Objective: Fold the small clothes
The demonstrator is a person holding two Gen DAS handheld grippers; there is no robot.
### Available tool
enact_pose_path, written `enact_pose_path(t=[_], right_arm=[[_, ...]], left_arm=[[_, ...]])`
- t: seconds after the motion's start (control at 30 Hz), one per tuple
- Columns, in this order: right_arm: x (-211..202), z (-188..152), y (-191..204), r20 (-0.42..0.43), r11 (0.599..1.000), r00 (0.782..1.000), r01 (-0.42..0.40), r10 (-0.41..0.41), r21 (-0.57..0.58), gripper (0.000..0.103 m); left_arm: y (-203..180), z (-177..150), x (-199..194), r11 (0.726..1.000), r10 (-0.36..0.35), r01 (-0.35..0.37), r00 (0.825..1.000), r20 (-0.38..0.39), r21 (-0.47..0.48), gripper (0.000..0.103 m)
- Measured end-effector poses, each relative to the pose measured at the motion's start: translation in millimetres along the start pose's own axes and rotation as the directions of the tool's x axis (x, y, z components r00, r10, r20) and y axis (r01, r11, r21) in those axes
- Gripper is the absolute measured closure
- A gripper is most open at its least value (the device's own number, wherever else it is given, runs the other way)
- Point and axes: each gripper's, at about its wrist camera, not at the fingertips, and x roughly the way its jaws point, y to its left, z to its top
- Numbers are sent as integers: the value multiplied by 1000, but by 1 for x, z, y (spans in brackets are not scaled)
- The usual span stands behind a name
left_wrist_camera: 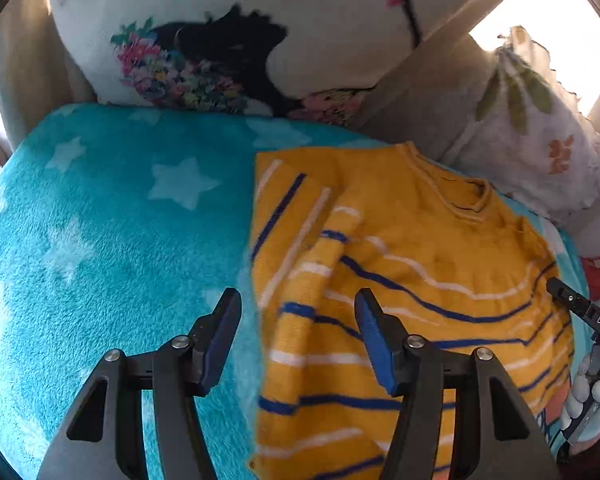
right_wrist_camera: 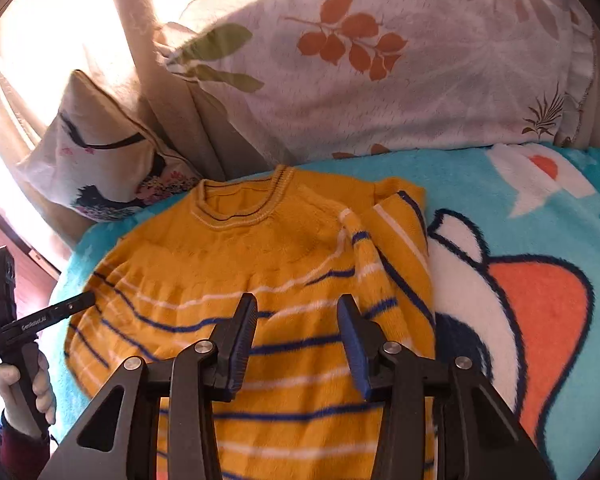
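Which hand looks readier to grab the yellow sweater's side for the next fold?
Probably the left. The left gripper, jaws open, straddles the side edge of the yellow striped knitted sweater; the right gripper, also open, sits over the sweater's middle, away from any edge.

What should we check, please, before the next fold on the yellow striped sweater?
1. Left gripper open and empty: ok, jaws apart with nothing between them.
2. Right gripper open and empty: ok, jaws apart above the sweater's body.
3. Yellow striped sweater lying on the teal blanket, neckline toward the pillows: ok.
4. One sleeve folded in over the body: ok, it lies across the chest on the right gripper's side.
5. Other sleeve folded in: cannot tell; that edge of the sweater is bunched and partly hidden.
6. Hem flat and reachable: cannot tell, the grippers cover it in both views.
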Motion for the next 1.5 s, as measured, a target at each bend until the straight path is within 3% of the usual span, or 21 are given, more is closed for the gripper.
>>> enact_pose_path(t=[0.03,0.1,0.2,0.4,0.57,0.67,0.77,0.87,1.0,1.2,1.37,1.5], right_arm=[[11,5,-5,-15,1000,1000,17,-17,19,58],[32,14,-20,-34,996,999,37,-34,78,58],[36,18,-33,5,990,1000,-30,30,139,58],[36,9,-19,40,1000,999,10,-11,28,53],[41,14,-2,8,993,994,109,-109,-47,49],[28,9,16,75,971,975,214,-208,-101,49],[11,1,38,144,961,968,229,-208,-155,49],[3,-6,61,173,948,961,247,-214,-201,49],[-4,-11,89,173,950,972,197,-157,-244,49],[2,-12,119,103,976,994,46,-24,-214,47],[21,-17,157,20,970,998,-56,62,-238,47],[37,-18,198,-68,945,990,-141,127,-296,45]], left_arm=[[8,0,7,1000,-3,3,1000,-16,-31,45],[27,-2,9,992,-77,74,997,-18,-105,45],[42,-6,-7,984,-114,112,993,-4,-139,45],[69,-28,-48,965,-175,188,981,85,-182,45],[54,-48,-67,989,-71,85,991,114,-123,45],[41,-60,-79,998,7,2,990,140,-65,43],[33,-71,-83,997,78,-73,982,172,-34,40],[30,-77,-76,996,89,-85,982,164,-32,39],[27,-82,-71,996,85,-80,984,155,-37,39],[30,-84,-65,997,59,-52,988,141,-58,35],[38,-86,-53,991,-57,69,993,103,-117,35],[46,-89,-44,964,-185,198,979,91,-178,30]])
